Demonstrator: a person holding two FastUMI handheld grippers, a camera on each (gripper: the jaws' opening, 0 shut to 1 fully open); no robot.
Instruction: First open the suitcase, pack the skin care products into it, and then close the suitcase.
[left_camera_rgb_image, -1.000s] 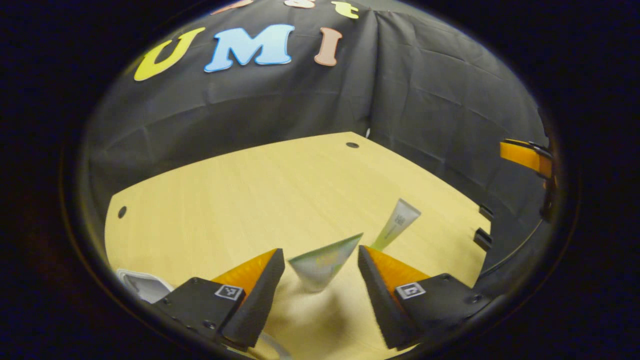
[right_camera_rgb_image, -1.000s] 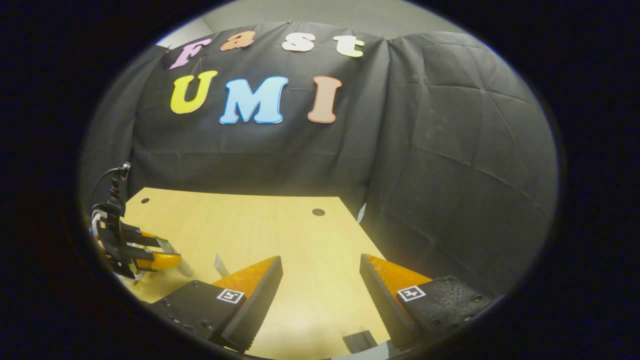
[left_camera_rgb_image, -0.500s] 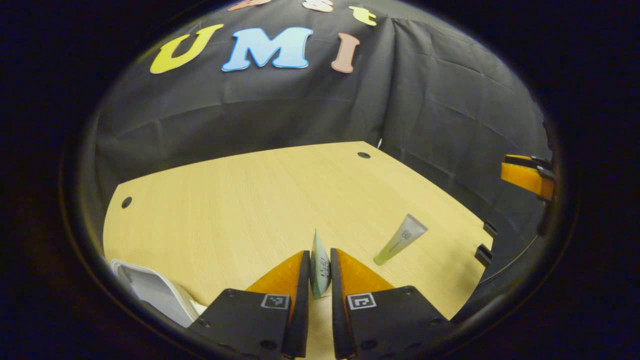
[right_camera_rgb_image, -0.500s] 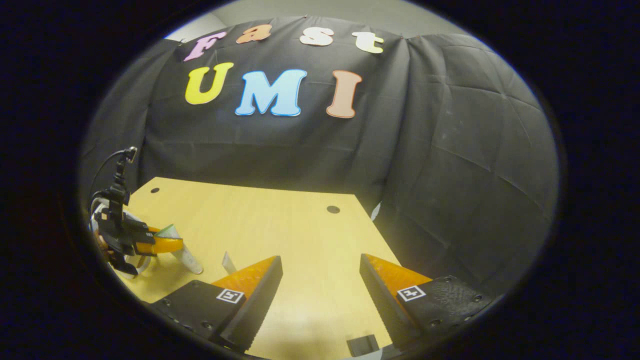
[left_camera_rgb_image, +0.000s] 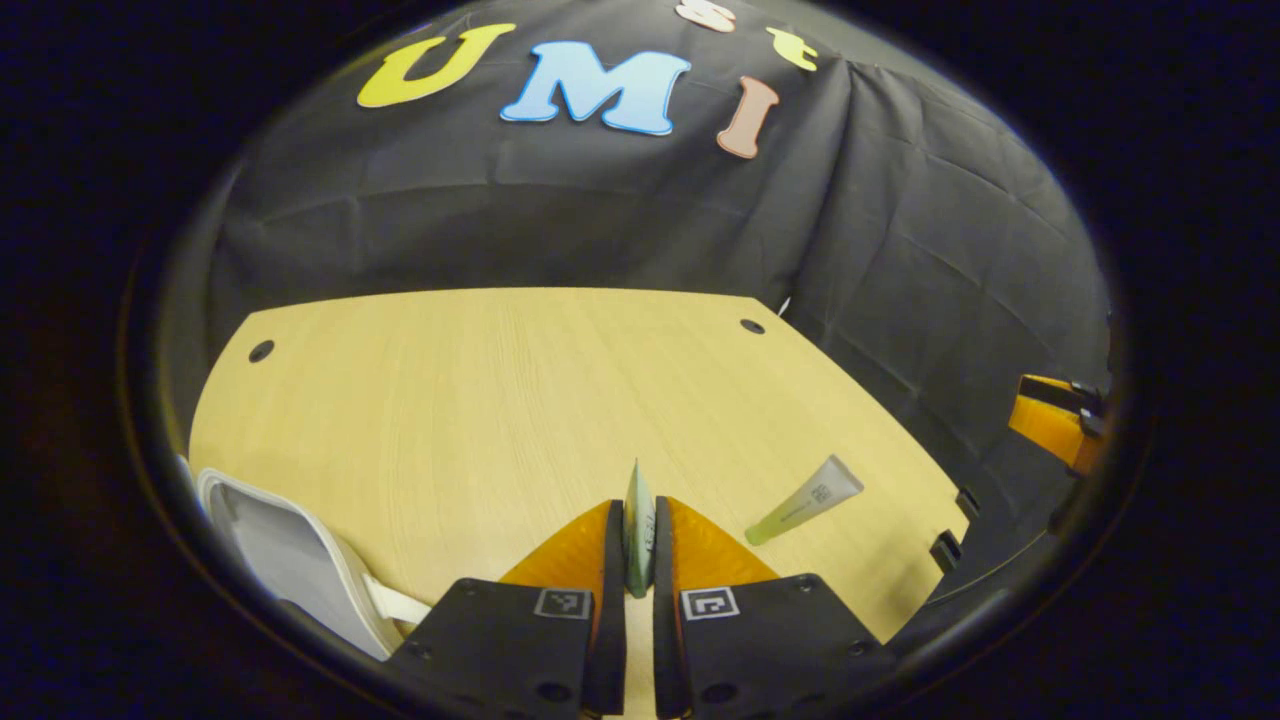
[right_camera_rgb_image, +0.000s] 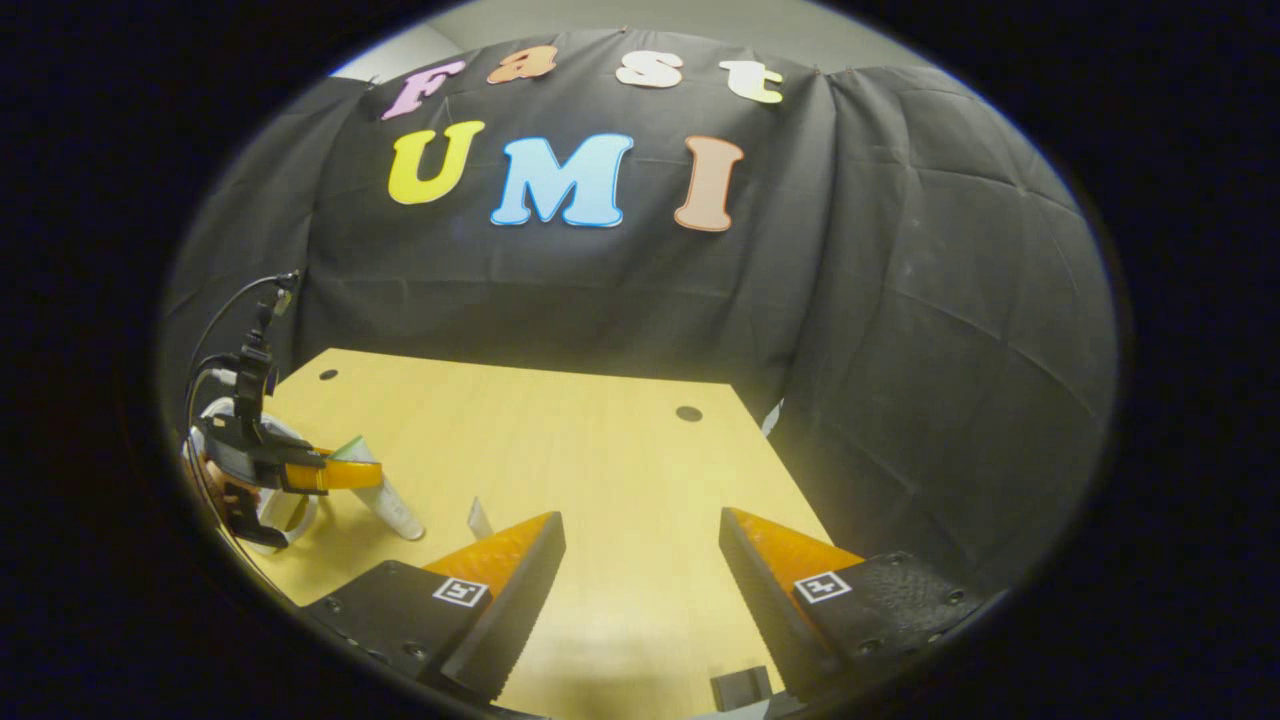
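While my left gripper (left_camera_rgb_image: 638, 560) has its jaws pressed nearly together on a green tube (left_camera_rgb_image: 638, 525), that tube stands edge-on between them, its flat crimped end pointing up and away from me over the desk (left_camera_rgb_image: 480, 400). In the right gripper view the same tube (right_camera_rgb_image: 385, 495) hangs slanted from the left gripper (right_camera_rgb_image: 345, 473), its lower capped end close to the desk, though I cannot tell whether it touches. Low on my left in the left gripper view sits the white suitcase (left_camera_rgb_image: 290, 565), only a rim and a strap of it visible, so I cannot tell how far it is open. To the right and a little beyond my left jaws, a second tube (left_camera_rgb_image: 805, 500) lies flat on the desk near its right edge, pale at the far end and greenish at the near one, well apart from the one I hold. My right gripper (right_camera_rgb_image: 642, 570) hangs over the near right part of the desk with its jaws wide and nothing between them; just past its left finger (right_camera_rgb_image: 520, 580) the tip of that second tube (right_camera_rgb_image: 479, 518) peeks out. Farther off, the bare desk runs back to the black cloth wall (left_camera_rgb_image: 560, 220).
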